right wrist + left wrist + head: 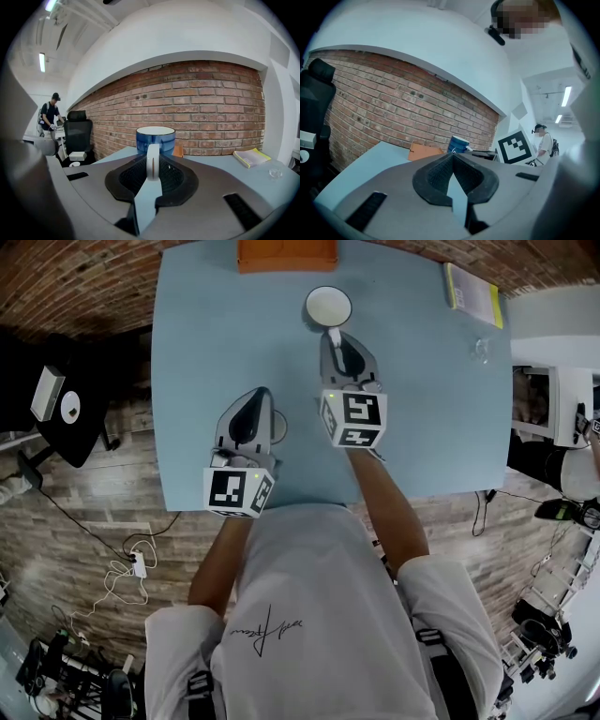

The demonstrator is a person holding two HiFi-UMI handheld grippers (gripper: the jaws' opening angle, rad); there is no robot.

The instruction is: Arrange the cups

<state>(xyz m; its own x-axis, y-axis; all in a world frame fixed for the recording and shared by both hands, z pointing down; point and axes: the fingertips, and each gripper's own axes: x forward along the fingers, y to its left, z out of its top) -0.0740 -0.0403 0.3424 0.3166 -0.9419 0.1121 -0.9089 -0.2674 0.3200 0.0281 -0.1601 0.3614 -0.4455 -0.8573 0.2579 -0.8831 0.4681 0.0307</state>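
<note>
R gripper fingers clamped on white handle of blue cup, cup at far-centre of tabletop, near orange sheet, L gripper fingers fully closed, empty

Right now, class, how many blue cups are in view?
1. The blue cup is toward the far edge of the table, its handle clamped in the right hand-held gripper. Another could be hidden from view.
</note>
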